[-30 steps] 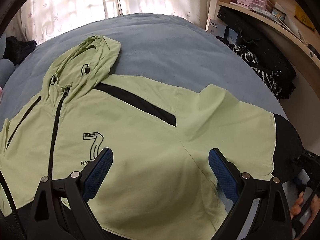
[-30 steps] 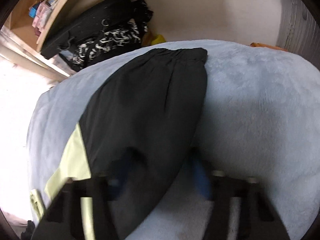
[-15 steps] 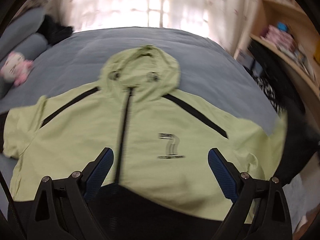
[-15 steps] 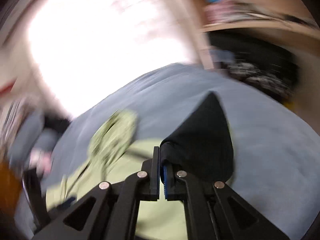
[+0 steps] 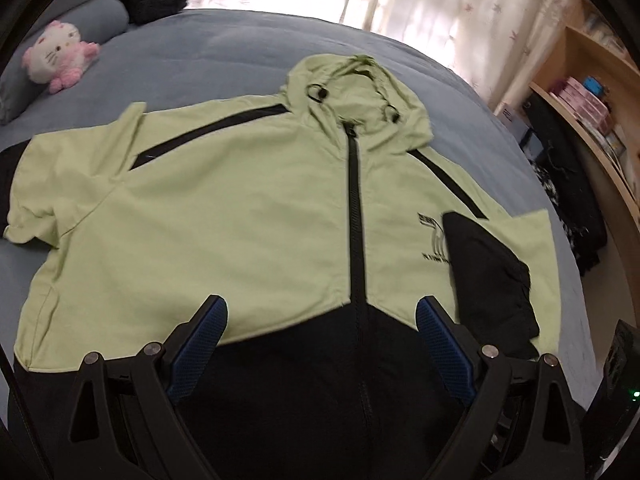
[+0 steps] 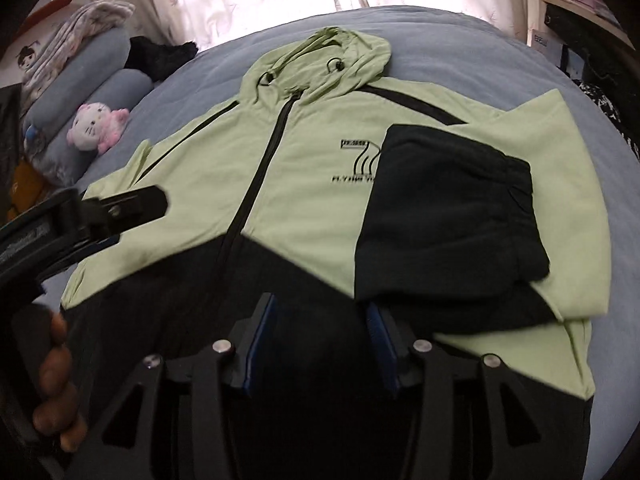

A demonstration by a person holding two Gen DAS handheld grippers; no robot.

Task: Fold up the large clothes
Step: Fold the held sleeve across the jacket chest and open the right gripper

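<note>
Right gripper (image 6: 320, 332): jaws part-spread and just been opening, nothing between the pads; it hangs above the jacket's black hem.
Left gripper (image 5: 320, 344): jaws spread wide, empty, also over the hem (its black frame shows at the left edge of the right wrist view, with fingers of the person's hand (image 6: 56, 392) around the handle).
Jacket (image 5: 240, 216): lime-green and black, zipped, front up on the blue-grey bed (image 5: 224, 44), ahead of both grippers, hood farthest away.
Folded sleeve (image 6: 444, 216): black cuff end lies across the chest ahead and right of the right gripper, covering part of the printed logo.
Other sleeve (image 5: 44, 184): spread flat, far left of the left gripper.
Risk: the folded sleeve lies loose and a little bunched, so tugging the body fabric could slide it off.
Risk: a pinch that catches only the top layer would fold the front and leave the back behind.
</note>
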